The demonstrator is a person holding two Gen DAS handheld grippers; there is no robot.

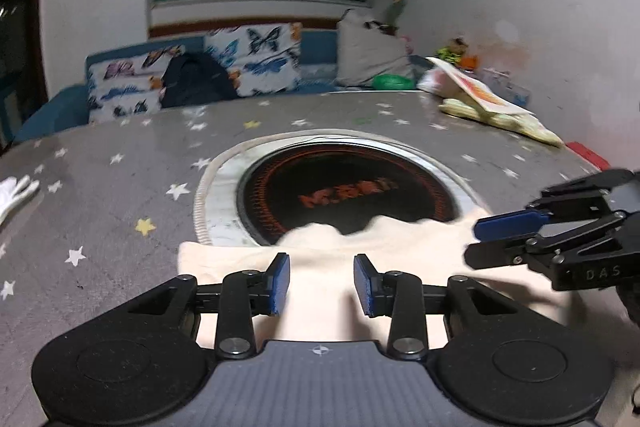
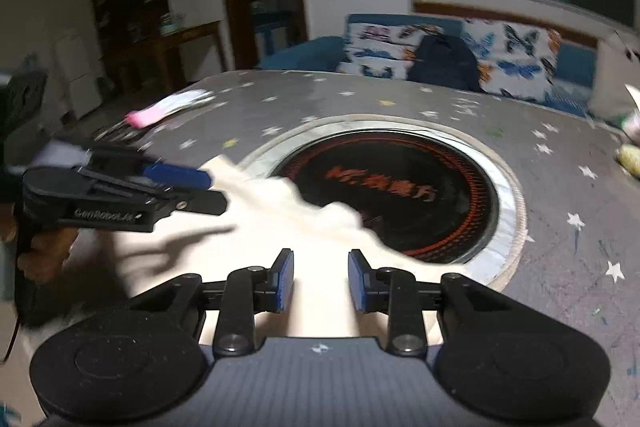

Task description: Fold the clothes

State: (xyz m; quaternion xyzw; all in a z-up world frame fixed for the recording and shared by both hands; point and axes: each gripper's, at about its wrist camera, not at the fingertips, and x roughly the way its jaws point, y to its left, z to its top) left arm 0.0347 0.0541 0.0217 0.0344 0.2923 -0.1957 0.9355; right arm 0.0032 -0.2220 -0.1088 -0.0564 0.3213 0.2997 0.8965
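The round counter [image 1: 120, 195] under a grey star-printed cloth fills both views; sunk in its middle is a black circular hotplate [image 1: 344, 195] with orange rings and lettering, edged by a silver rim; behind the counter stands a blue sofa with butterfly-print cushions [image 1: 256, 59] and a dark backpack [image 1: 196, 79] leaning on them. The cream-coloured soft garment [image 1: 320, 259] lies on the near side of the counter, its rumpled far edge lapping over the hotplate's near rim. The left gripper [image 1: 322, 285] hovers over the garment with its blue-padded jaws spread apart, nothing between them; the right gripper [image 2: 320, 281] likewise hangs above the cloth with jaws spread and empty. Off to the far right lies a yellowish bundle under a flat printed card [image 1: 492, 107]; a white glove [image 1: 16, 195] rests at the left edge; a pink-tipped white item [image 2: 168, 109] sits near the far left rim in the right wrist view, blurred.
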